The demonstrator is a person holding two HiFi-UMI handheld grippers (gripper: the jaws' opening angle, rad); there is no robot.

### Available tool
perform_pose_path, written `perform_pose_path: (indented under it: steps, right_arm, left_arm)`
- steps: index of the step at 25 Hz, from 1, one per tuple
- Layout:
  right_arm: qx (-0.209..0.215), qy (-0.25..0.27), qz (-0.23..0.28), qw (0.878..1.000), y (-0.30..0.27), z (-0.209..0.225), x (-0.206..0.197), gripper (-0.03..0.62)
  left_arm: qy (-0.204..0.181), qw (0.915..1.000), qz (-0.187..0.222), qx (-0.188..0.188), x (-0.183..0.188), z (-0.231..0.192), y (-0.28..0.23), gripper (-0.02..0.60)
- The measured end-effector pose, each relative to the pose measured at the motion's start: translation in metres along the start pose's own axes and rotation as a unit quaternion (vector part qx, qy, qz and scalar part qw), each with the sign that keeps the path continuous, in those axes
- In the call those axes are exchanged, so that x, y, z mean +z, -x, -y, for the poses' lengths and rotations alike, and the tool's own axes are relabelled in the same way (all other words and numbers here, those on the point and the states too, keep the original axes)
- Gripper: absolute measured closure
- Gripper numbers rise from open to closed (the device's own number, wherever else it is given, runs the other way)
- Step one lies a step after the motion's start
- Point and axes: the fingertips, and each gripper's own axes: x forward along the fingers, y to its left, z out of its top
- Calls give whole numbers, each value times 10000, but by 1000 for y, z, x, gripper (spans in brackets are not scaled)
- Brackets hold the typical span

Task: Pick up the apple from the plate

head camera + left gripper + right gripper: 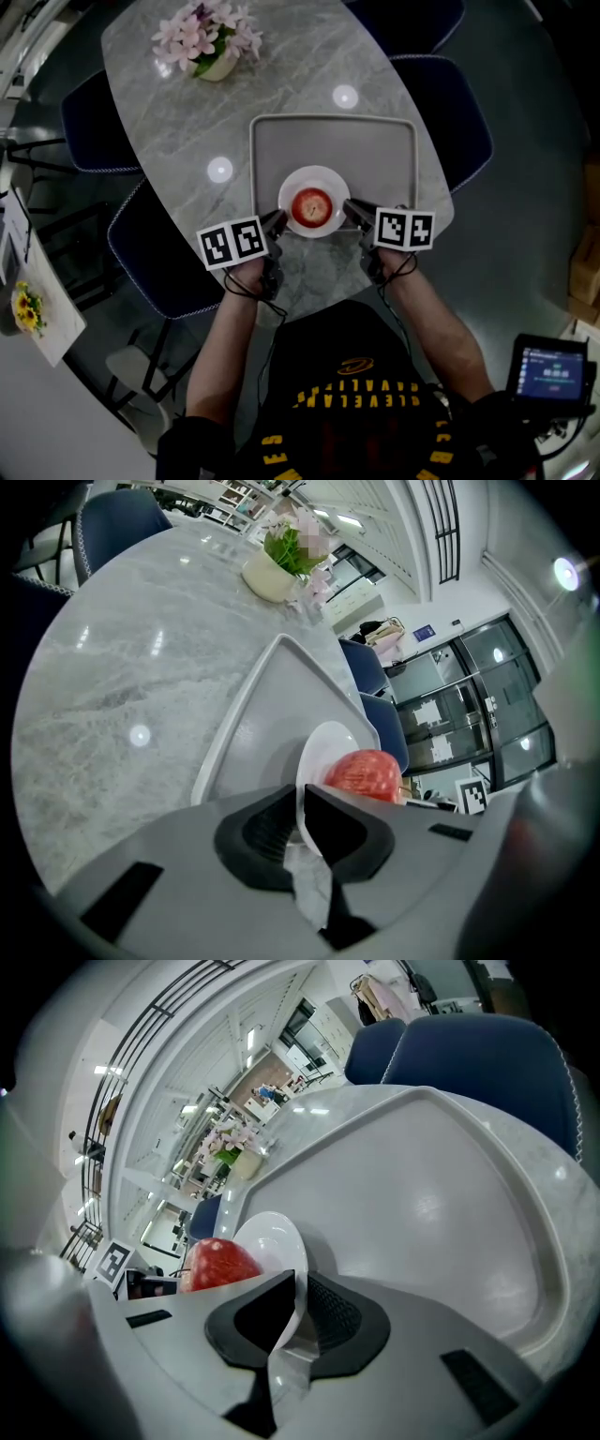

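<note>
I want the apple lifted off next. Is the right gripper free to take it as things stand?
Probably not yet: the right gripper is clamped on the plate rim, as is the left gripper. The apple sits uncovered mid-plate, so it would likely need to release first.

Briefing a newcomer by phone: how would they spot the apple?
A grey tray lies on the marble table. At its near edge, the left claw and right claw pinch a white plate. The apple on it is the only red thing.
</note>
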Motion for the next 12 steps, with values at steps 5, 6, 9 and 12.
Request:
perform_pose_path:
  steps: [5, 6, 9, 12]
  right_arm:
    - [31, 91, -72, 9999, 3, -1, -12, 546]
    - [42, 104, -88, 9999, 4, -2, -15, 546]
    - [56, 148, -147, 9998, 11, -6, -32, 546]
    - [75, 233, -230, 9994, 16, -9, -48, 545]
  left_arm:
    - [20, 10000, 40, 60, -16, -3, 7, 551]
    - [22, 10000, 50, 71, -20, -3, 9, 551]
    - [49, 9999, 68, 86, -36, -4, 18, 551]
    - [133, 9998, 97, 93, -51, -9, 25, 551]
